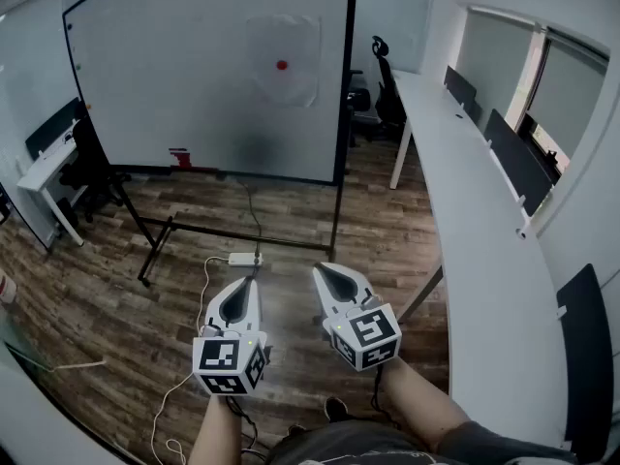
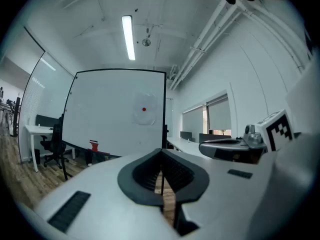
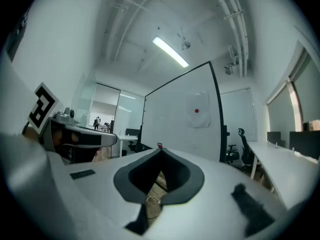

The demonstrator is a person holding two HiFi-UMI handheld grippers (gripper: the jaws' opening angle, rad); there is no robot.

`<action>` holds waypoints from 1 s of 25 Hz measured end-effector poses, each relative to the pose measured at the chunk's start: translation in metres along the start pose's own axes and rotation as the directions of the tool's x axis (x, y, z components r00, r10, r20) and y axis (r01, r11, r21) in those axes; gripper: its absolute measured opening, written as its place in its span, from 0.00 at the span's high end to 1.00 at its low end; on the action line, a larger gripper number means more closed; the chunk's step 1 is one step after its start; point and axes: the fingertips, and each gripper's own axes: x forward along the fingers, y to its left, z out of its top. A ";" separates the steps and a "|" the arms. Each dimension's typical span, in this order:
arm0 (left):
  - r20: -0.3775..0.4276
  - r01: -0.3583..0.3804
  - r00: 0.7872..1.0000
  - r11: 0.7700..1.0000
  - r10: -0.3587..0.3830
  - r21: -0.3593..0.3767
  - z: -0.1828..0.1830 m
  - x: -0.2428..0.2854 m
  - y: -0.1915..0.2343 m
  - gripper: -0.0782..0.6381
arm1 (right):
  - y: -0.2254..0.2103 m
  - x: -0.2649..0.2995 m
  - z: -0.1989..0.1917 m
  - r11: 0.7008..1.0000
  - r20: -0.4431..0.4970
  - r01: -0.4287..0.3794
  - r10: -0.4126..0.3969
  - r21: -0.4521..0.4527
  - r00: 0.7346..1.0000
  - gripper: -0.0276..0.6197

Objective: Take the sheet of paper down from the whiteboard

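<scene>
A white sheet of paper hangs high on the whiteboard, pinned by a red round magnet. The same sheet of paper shows far ahead in the left gripper view, and as the sheet of paper in the right gripper view. My left gripper and right gripper are held side by side, level, well short of the board. Both are shut with nothing between their jaws.
The whiteboard stands on a black frame with floor legs. A red eraser lies on its tray. A power strip and cables lie on the wood floor. A long white desk runs along the right; office chairs stand behind.
</scene>
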 end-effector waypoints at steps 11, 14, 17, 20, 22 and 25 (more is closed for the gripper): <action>-0.022 -0.001 1.000 1.000 0.001 0.014 -0.010 -0.004 0.009 0.87 | 0.009 0.004 -0.006 0.996 -0.030 -0.035 0.037 0.082 0.999 0.93; -0.032 -0.001 0.999 1.000 0.001 0.007 -0.015 -0.004 0.014 0.87 | 0.009 0.007 -0.005 0.993 -0.027 -0.040 0.043 0.114 0.999 0.93; -0.036 0.010 0.999 1.000 -0.010 -0.007 -0.019 -0.009 0.015 0.87 | 0.010 0.005 -0.003 0.991 -0.026 -0.037 0.040 0.129 0.999 0.93; -0.035 0.020 0.999 1.000 -0.020 -0.021 -0.023 -0.013 0.017 0.87 | 0.013 0.000 0.001 0.979 0.022 -0.056 0.052 0.194 0.998 0.92; -0.037 0.016 0.999 0.999 -0.018 -0.034 -0.028 -0.013 0.020 0.87 | 0.013 0.000 0.000 0.975 0.037 -0.050 0.043 0.216 0.998 0.92; -0.042 0.010 0.999 0.999 -0.012 -0.053 -0.033 -0.007 0.025 0.87 | 0.004 0.005 -0.011 0.980 0.015 -0.011 0.008 0.200 1.000 0.92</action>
